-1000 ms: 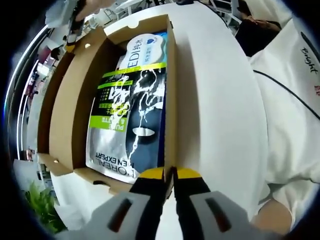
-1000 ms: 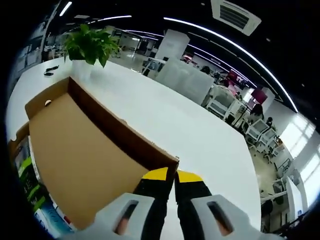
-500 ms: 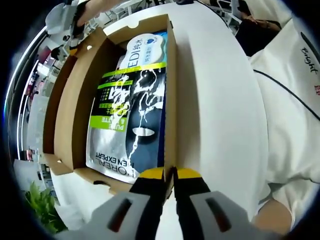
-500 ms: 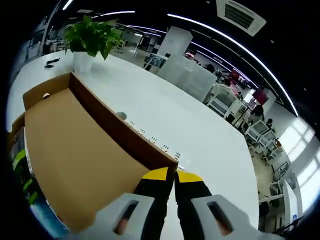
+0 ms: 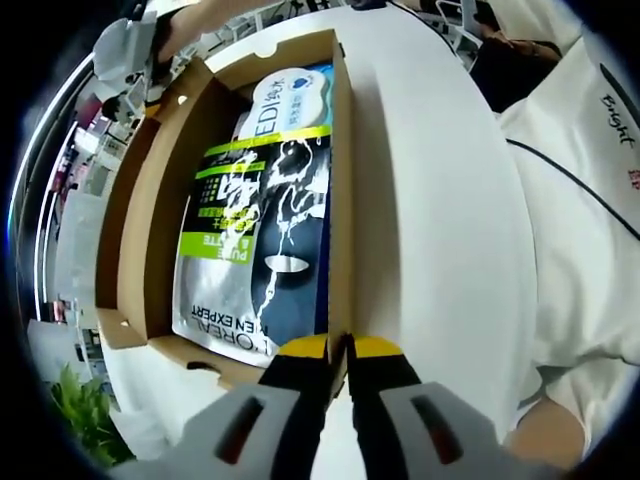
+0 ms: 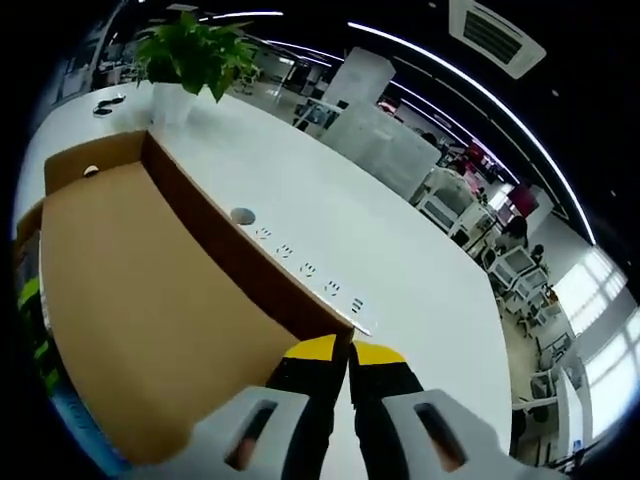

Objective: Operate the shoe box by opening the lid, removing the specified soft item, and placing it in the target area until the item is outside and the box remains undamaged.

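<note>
An open-plan office: a long white counter (image 6: 330,250), a potted plant (image 6: 190,60) at eleven o'clock, ceiling light strips (image 6: 470,90), desks and chairs (image 6: 520,270) at three o'clock.

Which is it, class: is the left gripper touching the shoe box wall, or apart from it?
Touching. In the left gripper view, the left gripper has its jaws closed on the shoe box wall's top edge.

Both views are pretty bright and evenly lit, with long ceiling light strips (image 6: 470,85) showing as hot white curves in the right gripper view and the white table (image 5: 450,200) nearly blown out in the left gripper view. Fisheye bends everything hard near the edges, so straight lines bow and the far office background goes soft and smeary. Shadows are soft; there's a bit of sheen on the glossy packet (image 5: 260,240) inside the box (image 5: 150,230).
</note>
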A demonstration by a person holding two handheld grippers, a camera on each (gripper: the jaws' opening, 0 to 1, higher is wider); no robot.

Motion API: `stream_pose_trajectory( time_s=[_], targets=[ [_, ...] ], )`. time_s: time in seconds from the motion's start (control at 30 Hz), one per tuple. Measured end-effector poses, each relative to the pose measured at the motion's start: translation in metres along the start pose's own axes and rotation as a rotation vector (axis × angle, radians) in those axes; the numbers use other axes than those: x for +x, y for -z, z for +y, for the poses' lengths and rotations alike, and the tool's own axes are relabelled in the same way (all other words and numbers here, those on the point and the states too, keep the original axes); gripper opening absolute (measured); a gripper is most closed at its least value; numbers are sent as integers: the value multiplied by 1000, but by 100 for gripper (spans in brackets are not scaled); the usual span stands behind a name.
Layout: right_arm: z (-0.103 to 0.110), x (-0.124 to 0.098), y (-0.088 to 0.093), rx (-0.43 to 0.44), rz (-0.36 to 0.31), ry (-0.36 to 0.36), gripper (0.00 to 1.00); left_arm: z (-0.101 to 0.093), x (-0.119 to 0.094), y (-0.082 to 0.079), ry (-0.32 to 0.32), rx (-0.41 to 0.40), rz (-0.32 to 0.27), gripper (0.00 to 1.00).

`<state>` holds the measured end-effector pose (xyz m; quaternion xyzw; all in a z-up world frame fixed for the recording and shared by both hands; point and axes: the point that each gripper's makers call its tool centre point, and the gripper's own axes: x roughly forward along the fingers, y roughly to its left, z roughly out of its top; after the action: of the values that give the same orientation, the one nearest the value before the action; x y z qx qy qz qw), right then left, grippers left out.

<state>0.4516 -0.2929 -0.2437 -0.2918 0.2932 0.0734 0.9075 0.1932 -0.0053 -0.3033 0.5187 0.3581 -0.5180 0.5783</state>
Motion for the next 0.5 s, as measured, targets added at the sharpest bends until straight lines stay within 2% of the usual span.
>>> stream_pose_trajectory(
  time_s=[0.33,0.5],
  targets=[
    [3,3,2,-7,14,4,1,1,0,1,3,1,1,6],
    [8,9,12,7,31,2,1,1,0,1,1,2,-5,6]
  ],
)
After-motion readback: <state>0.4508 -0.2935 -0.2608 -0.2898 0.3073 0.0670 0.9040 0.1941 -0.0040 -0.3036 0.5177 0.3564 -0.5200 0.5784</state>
